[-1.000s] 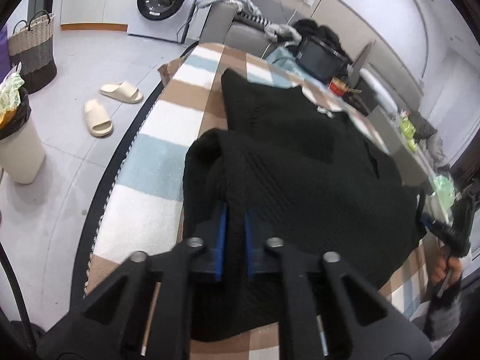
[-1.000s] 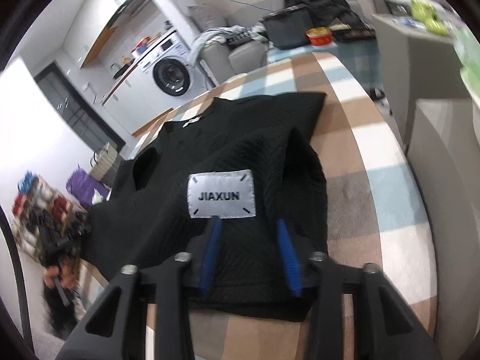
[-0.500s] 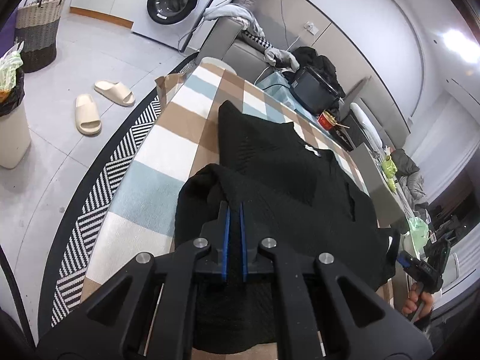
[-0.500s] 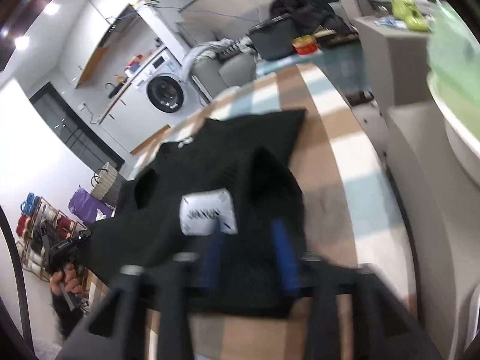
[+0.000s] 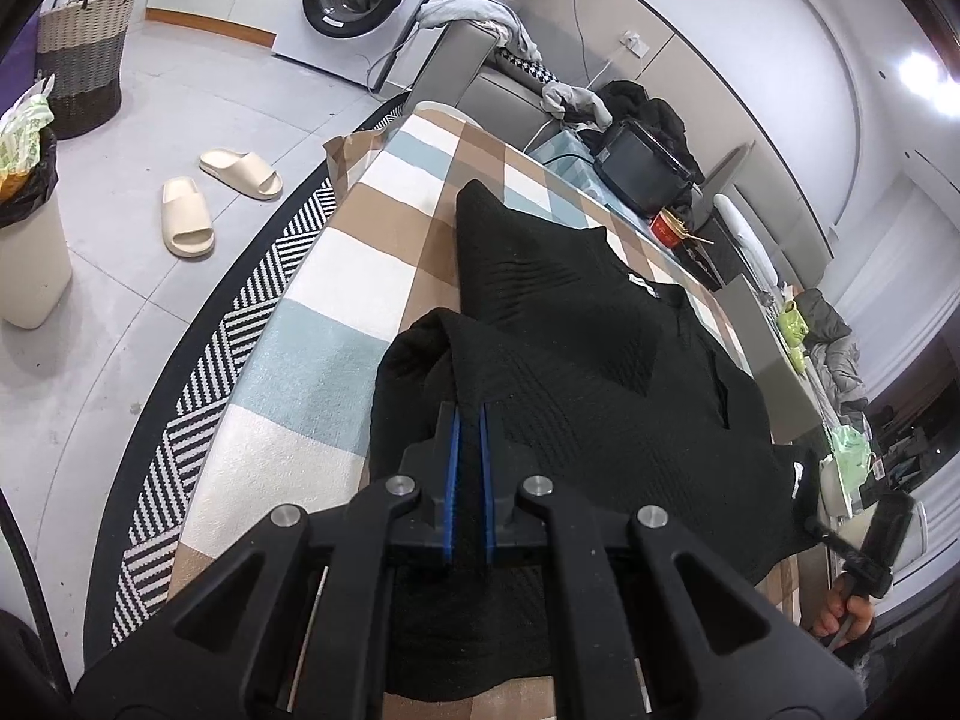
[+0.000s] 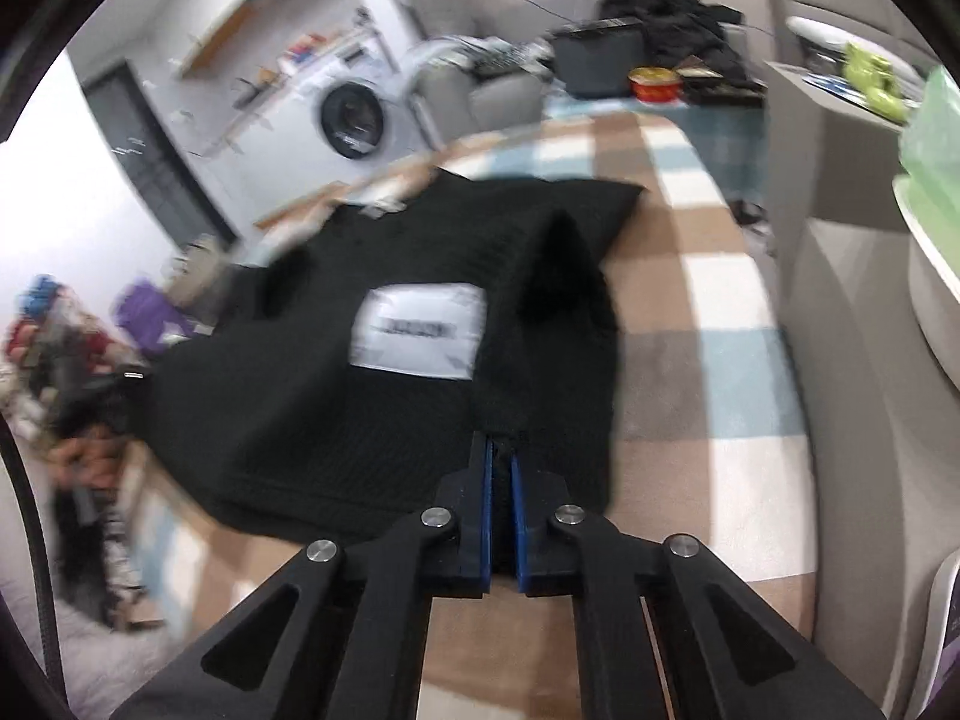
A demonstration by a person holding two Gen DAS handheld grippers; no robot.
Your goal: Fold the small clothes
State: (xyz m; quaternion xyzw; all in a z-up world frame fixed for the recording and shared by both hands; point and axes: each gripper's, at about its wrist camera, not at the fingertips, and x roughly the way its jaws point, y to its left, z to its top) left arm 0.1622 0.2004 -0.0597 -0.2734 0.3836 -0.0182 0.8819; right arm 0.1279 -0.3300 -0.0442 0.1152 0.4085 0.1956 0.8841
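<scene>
A small black knit garment [image 5: 588, 372] lies spread on the checked tablecloth [image 5: 384, 240], its near hem lifted at both corners. My left gripper [image 5: 469, 420] is shut on the hem's left corner, with cloth pinched between the blue pads. In the right wrist view the same black garment [image 6: 336, 396] shows a white label [image 6: 420, 330]. My right gripper [image 6: 501, 450] is shut on the hem's right corner, just right of the label. The right hand and its gripper [image 5: 870, 546] show at the left wrist view's right edge.
The table's left edge drops to a striped rug [image 5: 198, 354] and grey floor with slippers [image 5: 186, 216]. A bin [image 5: 27, 228] and basket [image 5: 84, 48] stand left. A black box [image 5: 642, 165] and red cup [image 5: 672, 227] sit beyond the table's far end; a grey cabinet [image 6: 852, 300] flanks the right.
My right gripper's jaws stood apart over the hem below the label and are now shut on the fabric, shifted right of the label. The left gripper stayed shut on its corner.
</scene>
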